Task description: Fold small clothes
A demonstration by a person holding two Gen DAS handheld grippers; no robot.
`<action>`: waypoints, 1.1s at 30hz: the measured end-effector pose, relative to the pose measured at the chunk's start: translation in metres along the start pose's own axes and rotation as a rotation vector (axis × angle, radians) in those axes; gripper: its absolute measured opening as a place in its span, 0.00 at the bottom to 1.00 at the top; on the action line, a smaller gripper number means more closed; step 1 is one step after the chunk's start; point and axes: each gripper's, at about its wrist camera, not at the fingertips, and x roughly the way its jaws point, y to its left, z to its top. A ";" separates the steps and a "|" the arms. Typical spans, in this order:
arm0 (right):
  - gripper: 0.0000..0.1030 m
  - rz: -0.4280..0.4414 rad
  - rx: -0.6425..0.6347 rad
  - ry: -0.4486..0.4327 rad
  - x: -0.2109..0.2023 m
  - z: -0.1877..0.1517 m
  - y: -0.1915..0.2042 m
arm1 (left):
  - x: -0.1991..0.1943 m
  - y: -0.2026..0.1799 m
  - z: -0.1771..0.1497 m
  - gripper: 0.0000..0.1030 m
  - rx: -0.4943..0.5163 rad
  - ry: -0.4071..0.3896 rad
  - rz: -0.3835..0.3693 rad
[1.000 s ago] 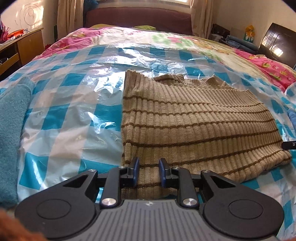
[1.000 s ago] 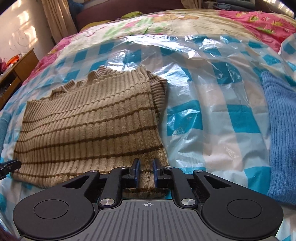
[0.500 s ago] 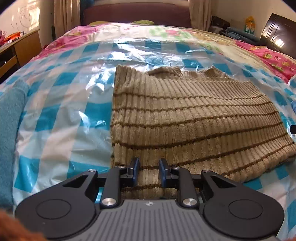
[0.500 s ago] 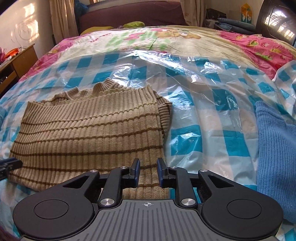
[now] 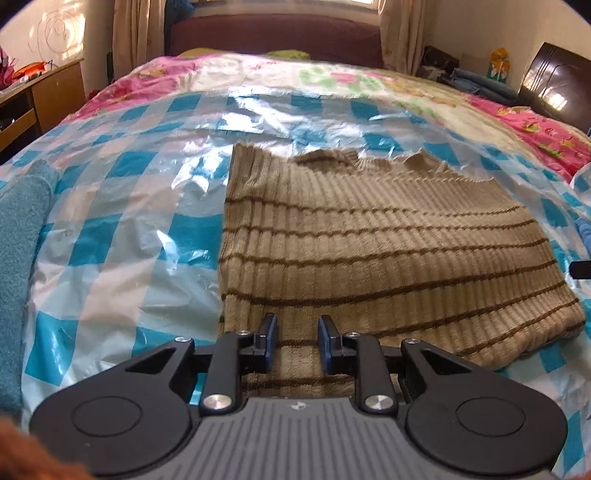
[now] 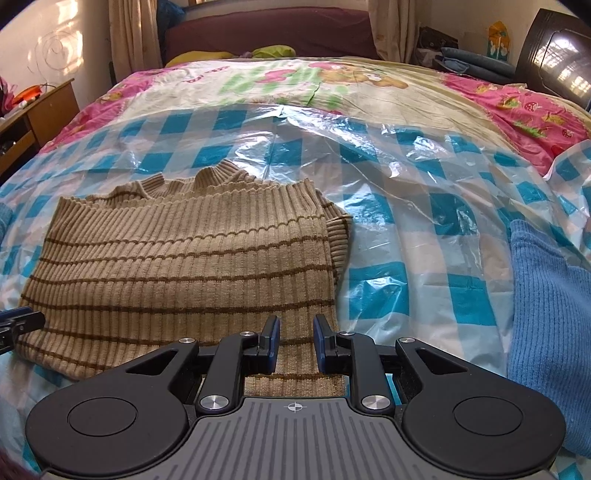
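Down at the near edge, the left tool point(image 5: 297, 332) hangs over the near left corner of a tan ribbed sweater point(image 5: 369, 251) with thin brown stripes. Its two blue-tipped fingers point(image 5: 267, 332) stand a little way apart. The knit lies flat in the gap between them, and the pads do not squeeze it.

The right tool point(image 6: 295, 334) hangs over the near right corner of the same sweater. Its jaws have just been opening, and now they stand a little way apart too. The sweater's hem shows flat between the fingers, and nothing is pinched.

The sweater lies folded into a wide block, with its sleeves tucked in. Its wavy neck edge is on the far side. A bit of folded cuff pokes out at the far right corner. It rests on a shiny plastic sheet point(image 5: 110, 229) with blue and white squares, which is spread over the bed.

Off to the left, a fuzzy teal cloth point(image 5: 18, 240) lies on the sheet, well apart from the sweater. Off to the right lies a blue knit garment point(image 6: 546, 314), also apart from it.

Farther back, the sheet ends and a pink and white bedspread point(image 6: 332, 85) with cartoon pictures shows. Behind it stands a dark red headboard point(image 5: 277, 33), with pale curtains point(image 5: 136, 33) on each side.
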 end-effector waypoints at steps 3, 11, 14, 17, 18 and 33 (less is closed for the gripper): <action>0.20 -0.008 -0.009 0.007 0.004 0.002 0.003 | 0.004 0.003 -0.002 0.28 -0.014 0.011 -0.005; 0.20 -0.021 -0.041 0.011 0.008 0.006 0.015 | -0.006 0.003 0.003 0.28 -0.034 -0.023 -0.026; 0.20 -0.028 -0.059 0.009 0.008 0.008 0.020 | -0.007 0.002 0.006 0.28 -0.032 -0.034 -0.035; 0.20 -0.027 -0.068 0.008 0.009 0.011 0.025 | 0.000 0.002 0.005 0.28 -0.028 -0.009 -0.028; 0.20 -0.026 -0.071 0.007 0.009 0.011 0.026 | 0.003 0.002 0.004 0.28 -0.028 0.002 -0.023; 0.20 0.044 -0.111 -0.011 0.034 0.045 0.065 | -0.003 0.008 0.024 0.29 -0.084 -0.073 -0.068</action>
